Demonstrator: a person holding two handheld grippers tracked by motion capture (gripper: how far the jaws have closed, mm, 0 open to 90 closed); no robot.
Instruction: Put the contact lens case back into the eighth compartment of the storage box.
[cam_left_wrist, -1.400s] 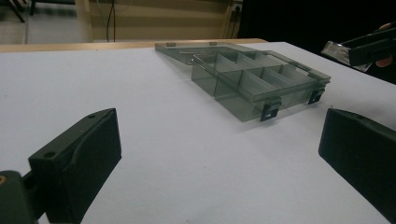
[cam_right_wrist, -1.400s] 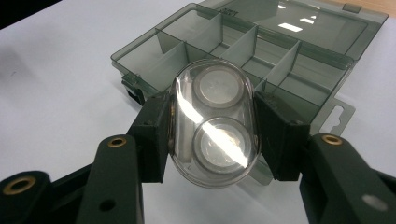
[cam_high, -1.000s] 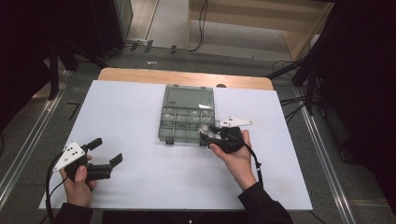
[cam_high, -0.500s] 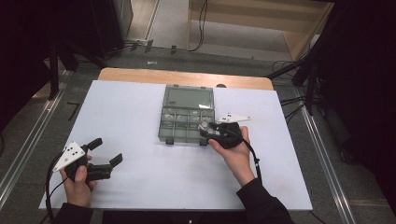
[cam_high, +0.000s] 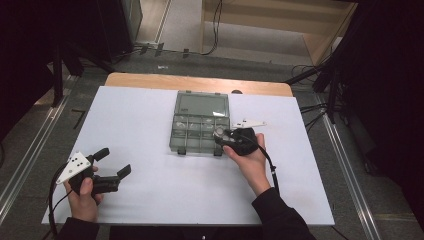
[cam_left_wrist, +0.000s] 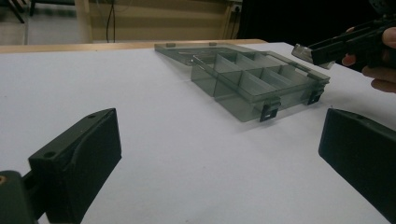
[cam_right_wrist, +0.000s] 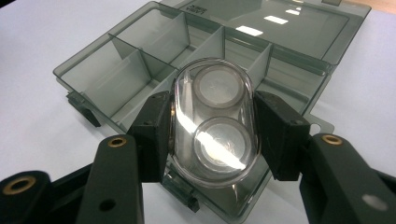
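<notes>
The right gripper (cam_right_wrist: 212, 130) is pinching a clear oval case (cam_right_wrist: 215, 123) between its two black pads, one pad pressing on each long side. Two round white discs are showing inside the case, one above the other. The gripper is holding the case over the near right corner of the smoky grey compartment box (cam_high: 200, 127), which is lying open toward the far edge of the tabletop (cam_high: 150, 200), roughly midway between its left and right edges. The box's lid is lying flat on the far side (its latches are hanging off the near wall). Whether the case is touching the box I cannot tell. The left gripper (cam_high: 112, 162) is resting near the near left corner of the tabletop, well apart from the box, its jaws spreading wide with nothing between them.
</notes>
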